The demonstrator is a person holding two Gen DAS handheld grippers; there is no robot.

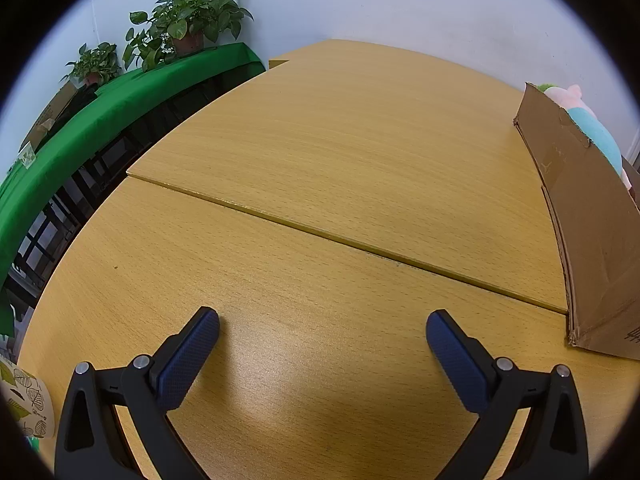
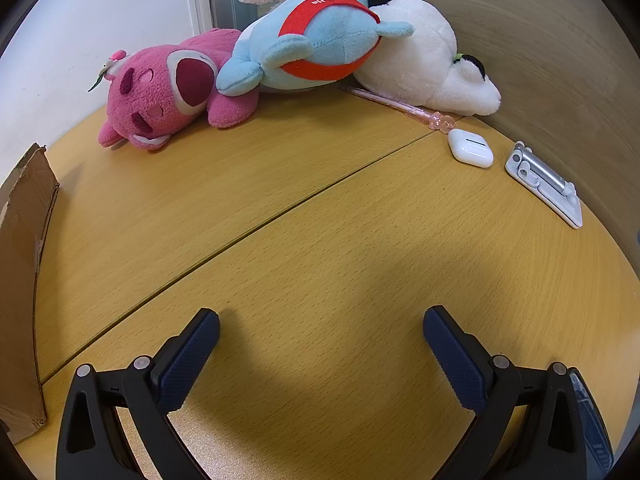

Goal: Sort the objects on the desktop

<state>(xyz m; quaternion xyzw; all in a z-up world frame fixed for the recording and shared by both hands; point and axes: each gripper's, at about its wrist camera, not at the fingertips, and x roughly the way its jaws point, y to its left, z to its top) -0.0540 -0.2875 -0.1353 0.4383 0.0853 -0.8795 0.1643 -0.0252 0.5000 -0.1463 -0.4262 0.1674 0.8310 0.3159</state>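
Note:
In the right wrist view a pink plush bear (image 2: 160, 92), a blue plush with a red band (image 2: 312, 40) and a white plush (image 2: 428, 56) lie piled at the far end of the wooden desk (image 2: 320, 220). A pink pen (image 2: 400, 106), a white earbud case (image 2: 470, 148) and a folded silver phone stand (image 2: 544, 184) lie at the far right. My right gripper (image 2: 320, 320) is open and empty, well short of them. My left gripper (image 1: 322, 322) is open and empty over bare desk (image 1: 320, 160). A cardboard box (image 1: 588, 220) stands to its right.
The box's flap also shows at the left of the right wrist view (image 2: 24, 260). A leaf-print paper cup (image 1: 28, 404) stands at the near left. Potted plants (image 1: 188, 20) sit on a green-covered shelf (image 1: 120, 100) beyond the desk's left edge. A curved partition (image 2: 560, 60) bounds the right.

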